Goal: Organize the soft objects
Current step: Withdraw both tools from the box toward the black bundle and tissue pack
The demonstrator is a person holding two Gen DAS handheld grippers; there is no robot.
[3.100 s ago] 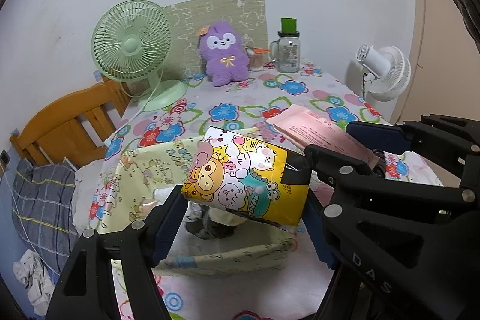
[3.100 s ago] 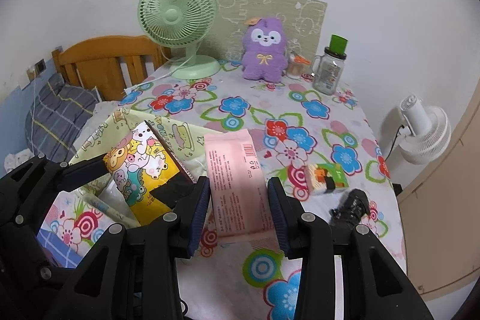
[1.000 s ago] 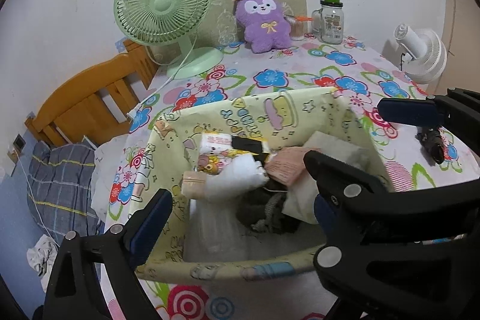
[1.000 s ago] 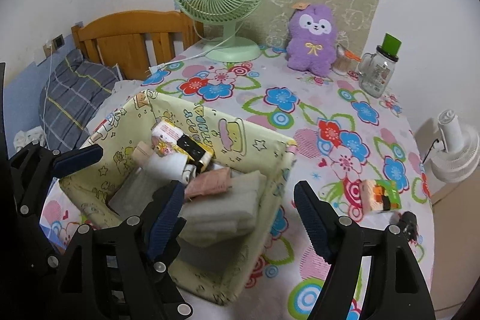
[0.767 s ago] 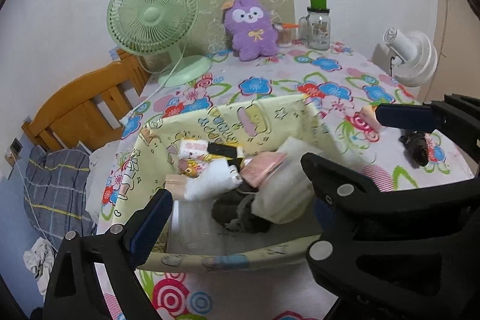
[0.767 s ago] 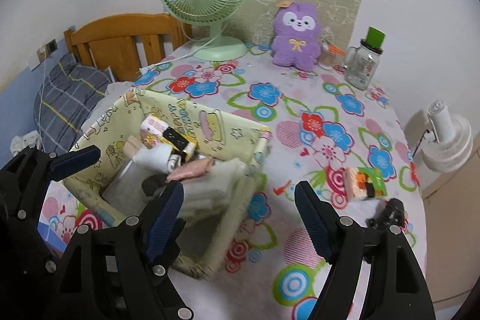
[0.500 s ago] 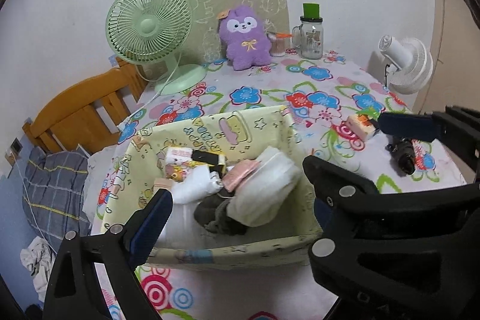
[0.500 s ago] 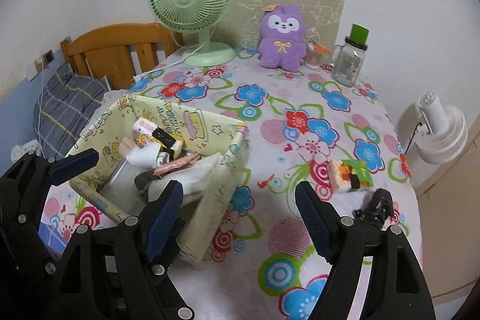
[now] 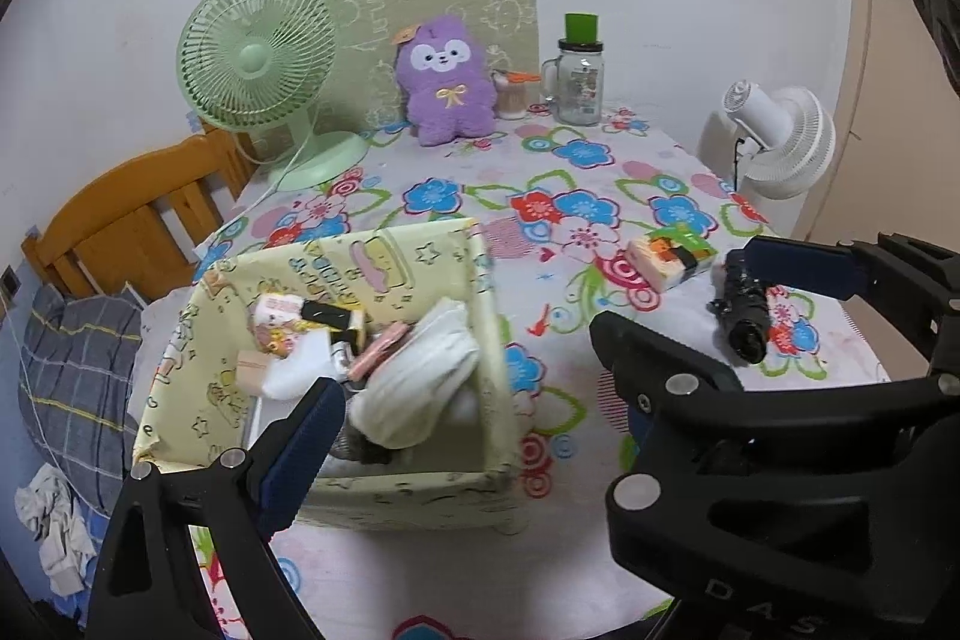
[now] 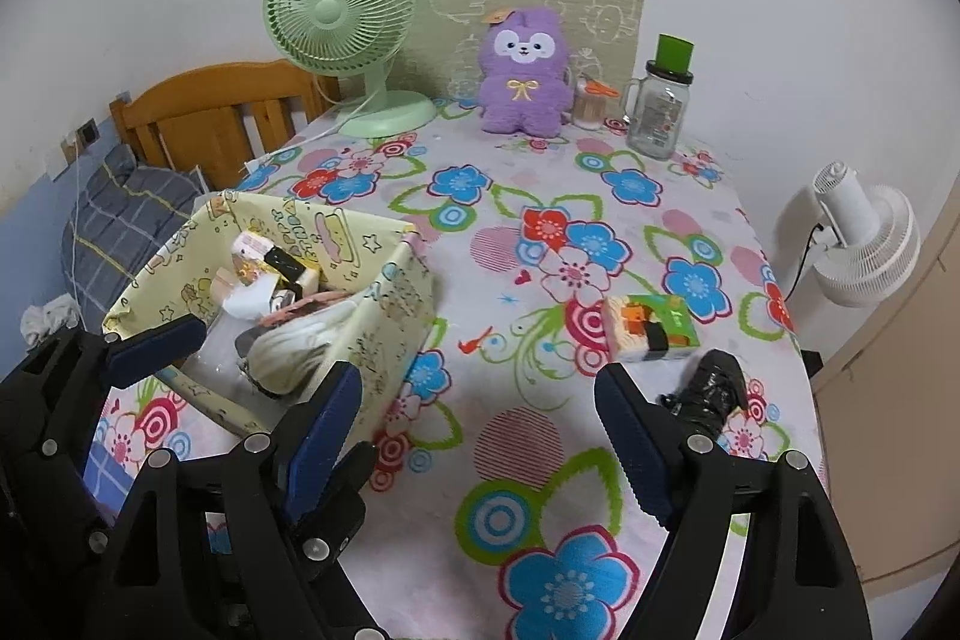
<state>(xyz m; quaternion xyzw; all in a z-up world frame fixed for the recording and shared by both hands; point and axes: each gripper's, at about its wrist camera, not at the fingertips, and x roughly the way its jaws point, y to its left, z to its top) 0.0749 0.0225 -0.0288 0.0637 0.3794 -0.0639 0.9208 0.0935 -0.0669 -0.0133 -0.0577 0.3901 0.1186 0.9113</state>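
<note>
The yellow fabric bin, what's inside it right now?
The yellow fabric bin holds a cartoon-print packet, a pink pack, white folded cloth and a dark item underneath, mostly covered. Its floor is largely hidden.

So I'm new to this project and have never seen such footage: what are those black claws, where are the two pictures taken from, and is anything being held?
No robot here: a person holds a two-fingered tool in each hand, with a wide-angle camera on each looking along its fingers. One picture is from the left gripper, the other from the right gripper. Both stand open, holding nothing. On the flowered tablecloth sits a yellow fabric bin filled with soft packets. Outside it lie a small orange-and-green packet and a black bundle. At the back stand a green fan, a purple plush toy and a glass jar.
</note>
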